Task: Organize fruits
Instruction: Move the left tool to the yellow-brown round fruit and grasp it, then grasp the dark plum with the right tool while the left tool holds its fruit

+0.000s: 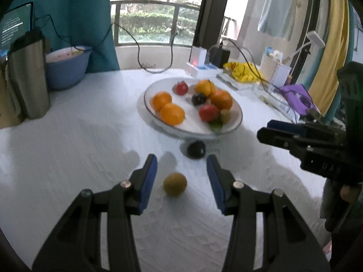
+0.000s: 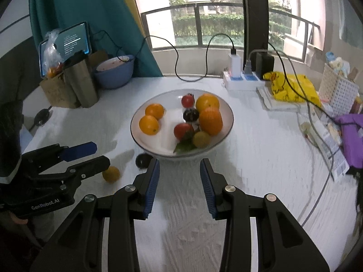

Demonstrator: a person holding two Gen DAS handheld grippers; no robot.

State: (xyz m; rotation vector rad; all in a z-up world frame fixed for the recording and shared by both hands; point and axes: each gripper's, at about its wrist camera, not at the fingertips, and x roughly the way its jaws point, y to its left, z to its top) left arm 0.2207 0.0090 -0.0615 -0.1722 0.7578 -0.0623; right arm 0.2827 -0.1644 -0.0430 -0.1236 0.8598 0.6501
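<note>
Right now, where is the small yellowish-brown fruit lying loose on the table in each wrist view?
Left wrist: yellowish-brown fruit low centre, between the left claw's open fingers.
Right wrist: lower left, just beyond the left claw.
Shared landmark: white fruit bowl behind it.

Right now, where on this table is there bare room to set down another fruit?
The widest free patch is the white tablecloth right of the fruit bowl, before the cables. Another lies between the bowl and the steel tumbler. In front of the bowl it's crowded: a dark fruit, a brownish fruit, both grippers.
</note>
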